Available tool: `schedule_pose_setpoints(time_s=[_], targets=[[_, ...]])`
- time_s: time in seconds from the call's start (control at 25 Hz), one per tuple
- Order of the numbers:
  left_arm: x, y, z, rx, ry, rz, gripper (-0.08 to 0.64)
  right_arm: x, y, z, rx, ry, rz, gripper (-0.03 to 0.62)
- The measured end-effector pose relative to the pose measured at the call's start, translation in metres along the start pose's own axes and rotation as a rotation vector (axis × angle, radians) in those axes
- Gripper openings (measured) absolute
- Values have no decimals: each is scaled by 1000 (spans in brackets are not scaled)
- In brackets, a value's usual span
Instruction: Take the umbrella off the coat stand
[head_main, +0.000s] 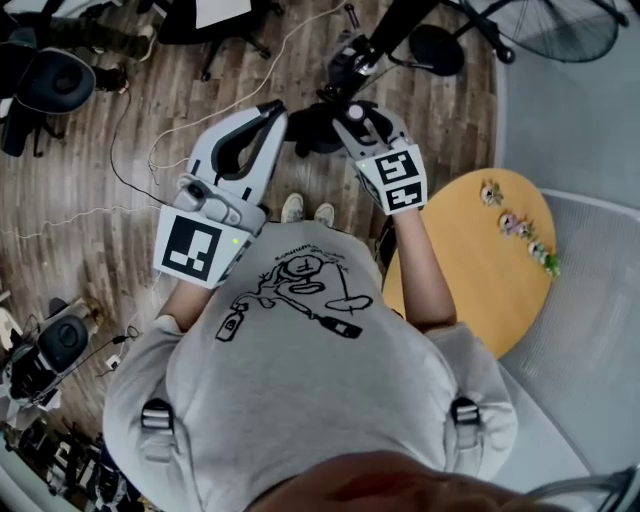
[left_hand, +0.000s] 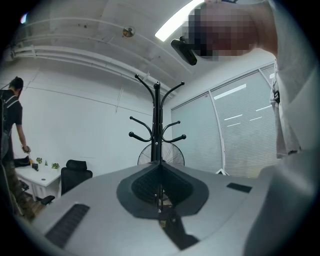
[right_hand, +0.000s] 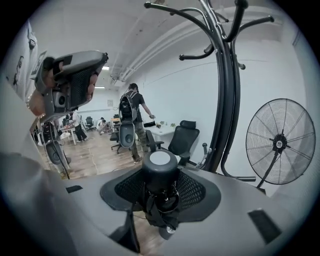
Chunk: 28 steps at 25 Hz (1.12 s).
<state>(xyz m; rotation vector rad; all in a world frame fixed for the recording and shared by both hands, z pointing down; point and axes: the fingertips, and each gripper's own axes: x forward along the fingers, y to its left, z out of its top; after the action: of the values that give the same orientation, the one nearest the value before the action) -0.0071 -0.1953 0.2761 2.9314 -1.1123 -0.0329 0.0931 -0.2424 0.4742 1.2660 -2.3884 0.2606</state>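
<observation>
A folded black umbrella (right_hand: 160, 172) with a round grey-capped handle sits between the jaws of my right gripper (right_hand: 161, 196), which is shut on it. In the head view the umbrella (head_main: 308, 130) is a dark bundle by the right gripper (head_main: 352, 112), held out in front of the person, close to the black coat stand (head_main: 395, 25). The coat stand (right_hand: 227, 100) rises just right of the umbrella, its hooks overhead. My left gripper (head_main: 270, 112) is held beside it, jaws together with nothing in them. It (left_hand: 159, 186) points straight at the stand (left_hand: 157, 125), whose hooks are bare.
A round wooden table (head_main: 480, 270) with small plants stands at the person's right. A large floor fan (right_hand: 280, 142) is behind the stand. Office chairs (right_hand: 182, 137), a standing person (right_hand: 132, 117) and cables (head_main: 140, 150) on the wood floor lie to the left.
</observation>
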Motion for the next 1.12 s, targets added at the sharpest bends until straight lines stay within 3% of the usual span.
schedule_pose_setpoints(time_s=[0.76,1.12], targets=[[6,-1,1,1,2,-16,9,-81,2,91,-34,-108,-24,213],[10,-3,-3,3,1,-18,9,-108,3,115,-62,-167,-18,213]])
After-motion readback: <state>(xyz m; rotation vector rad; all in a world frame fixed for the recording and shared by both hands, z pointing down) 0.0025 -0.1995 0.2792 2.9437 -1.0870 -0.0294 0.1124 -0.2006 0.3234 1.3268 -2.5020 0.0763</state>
